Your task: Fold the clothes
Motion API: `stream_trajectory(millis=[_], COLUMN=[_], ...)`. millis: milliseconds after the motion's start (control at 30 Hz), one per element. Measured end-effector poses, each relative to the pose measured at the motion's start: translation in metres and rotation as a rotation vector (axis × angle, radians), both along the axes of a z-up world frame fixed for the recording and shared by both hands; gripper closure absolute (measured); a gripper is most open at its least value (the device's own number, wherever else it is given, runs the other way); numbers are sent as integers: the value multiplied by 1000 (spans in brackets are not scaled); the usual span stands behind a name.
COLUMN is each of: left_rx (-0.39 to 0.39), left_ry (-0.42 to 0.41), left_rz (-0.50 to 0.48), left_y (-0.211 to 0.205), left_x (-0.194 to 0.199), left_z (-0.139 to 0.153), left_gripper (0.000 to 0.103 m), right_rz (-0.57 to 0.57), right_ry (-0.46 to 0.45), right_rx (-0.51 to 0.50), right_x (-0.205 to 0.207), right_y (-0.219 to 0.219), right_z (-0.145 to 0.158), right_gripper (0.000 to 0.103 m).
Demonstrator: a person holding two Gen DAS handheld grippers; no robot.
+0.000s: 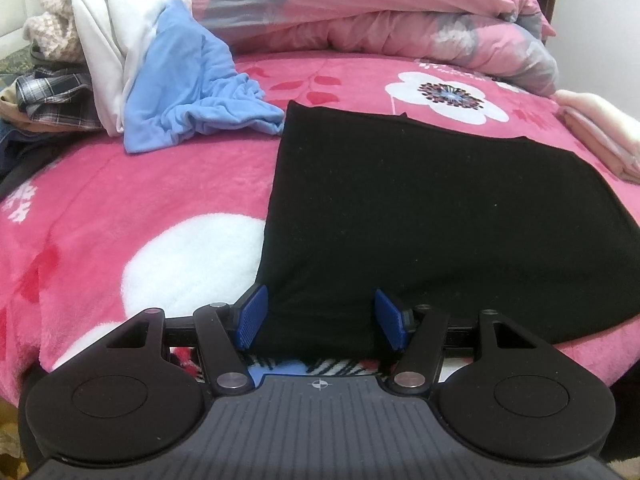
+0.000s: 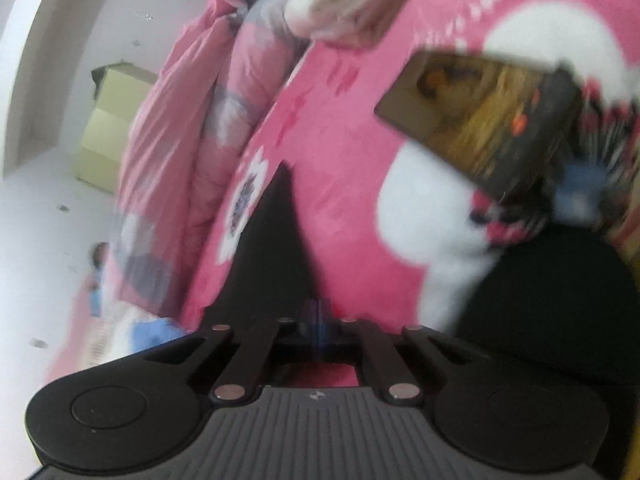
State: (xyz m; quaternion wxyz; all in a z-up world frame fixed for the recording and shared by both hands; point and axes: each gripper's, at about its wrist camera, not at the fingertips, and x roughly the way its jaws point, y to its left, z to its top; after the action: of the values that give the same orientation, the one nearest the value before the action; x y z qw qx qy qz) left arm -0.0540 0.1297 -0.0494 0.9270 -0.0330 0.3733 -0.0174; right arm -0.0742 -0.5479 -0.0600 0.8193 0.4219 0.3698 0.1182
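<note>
Meanwhile, on a bed spread with a pink flowered blanket (image 1: 120, 184), a black garment (image 1: 420, 220) lies flat, its near edge reaching the bed's front. The left gripper (image 1: 322, 318) hangs over that near edge with its blue pads (image 1: 253, 312) parted about halfway; black cloth sits between them, but the pads stand clear of it on either side and press on nothing. Behind the garment, to the left, a blue garment (image 1: 188, 92) is crumpled against a white one (image 1: 116, 32), with plaid cloth (image 1: 52, 92) and a knitted piece (image 1: 52, 12) heaped further left. A pink quilt (image 1: 380, 12) is bunched along the back of the bed, and a folded pale pink cloth (image 1: 600, 132) rests at the right edge.

The right wrist view is blurred and tilted. The right gripper (image 2: 318, 312) has its fingers drawn fully together, and a point of the black garment (image 2: 276, 248) rises just ahead of them; whether the cloth is pinched between them cannot be told from the blur. A phone (image 2: 476, 120) with a lit screen lies on the blanket to the right.
</note>
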Motion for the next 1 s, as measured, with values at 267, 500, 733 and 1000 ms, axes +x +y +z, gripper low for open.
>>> stream_trajectory(millis=[267,500,733,1000], left_rx=[-30,-34,-86,-117], left_ry=[-12,-59,-137,-38], left_rz=[-14,130,150,-58], left_y=[7,46,55,20], left_x=[-5,-32,-43,-25], left_z=[5,27,45,12], left_gripper=[44,44,44,44], right_rz=[-13,184,341,359], right_ry=[-40,-218,-265,-234], right_rx=[-109,-278,-334,-447], right_x=[-9,-2,11,-10], right_y=[1,46,92,103], right_z=[11,50,52,36], right_gripper=[102,102,102,102])
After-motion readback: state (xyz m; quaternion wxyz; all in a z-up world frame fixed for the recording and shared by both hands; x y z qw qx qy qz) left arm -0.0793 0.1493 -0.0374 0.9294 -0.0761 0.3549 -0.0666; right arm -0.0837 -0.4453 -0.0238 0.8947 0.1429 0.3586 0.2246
